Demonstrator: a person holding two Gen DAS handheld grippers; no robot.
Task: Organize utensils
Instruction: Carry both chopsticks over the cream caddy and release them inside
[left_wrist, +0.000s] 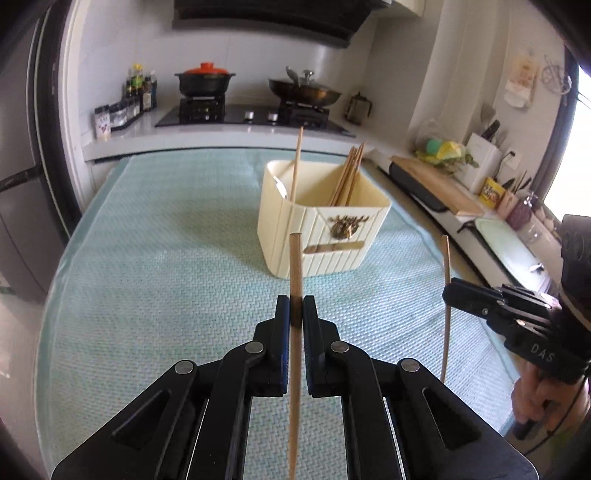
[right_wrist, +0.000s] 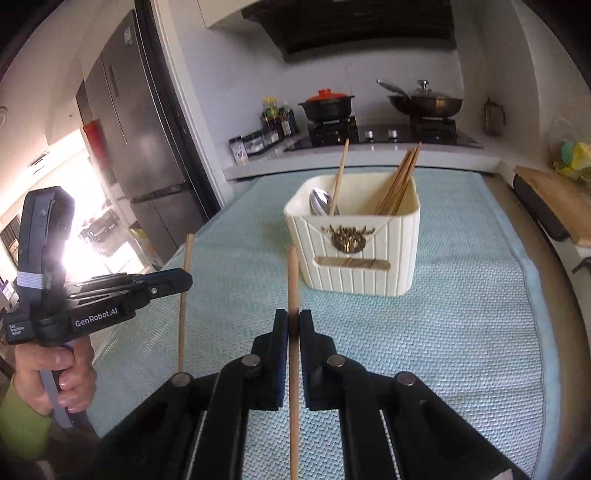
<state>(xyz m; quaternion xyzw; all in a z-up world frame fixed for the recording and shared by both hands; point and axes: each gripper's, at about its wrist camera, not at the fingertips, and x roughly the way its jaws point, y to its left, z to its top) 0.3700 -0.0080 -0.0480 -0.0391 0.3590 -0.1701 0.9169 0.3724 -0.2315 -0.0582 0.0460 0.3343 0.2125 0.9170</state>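
A cream utensil holder (left_wrist: 325, 236) (right_wrist: 358, 251) stands on the light blue mat (left_wrist: 166, 280) (right_wrist: 461, 314). It holds a bundle of wooden chopsticks (left_wrist: 349, 177) (right_wrist: 399, 184), one single chopstick (left_wrist: 296, 162) (right_wrist: 340, 173) and a metal spoon (right_wrist: 319, 202). My left gripper (left_wrist: 295, 314) (right_wrist: 184, 282) is shut on an upright wooden chopstick (left_wrist: 295, 266) (right_wrist: 184, 295). My right gripper (right_wrist: 293, 325) (left_wrist: 448, 295) is shut on another upright chopstick (right_wrist: 293, 280) (left_wrist: 446, 266). Both grippers are in front of the holder, above the mat.
A counter behind the mat carries a stove (left_wrist: 251, 114) with a red-lidded pot (left_wrist: 205, 79) and a wok (left_wrist: 304, 90), plus sauce bottles (left_wrist: 138, 86). A cutting board (left_wrist: 436, 184) and a sink (left_wrist: 506, 251) run along the right. A fridge (right_wrist: 140, 129) stands left.
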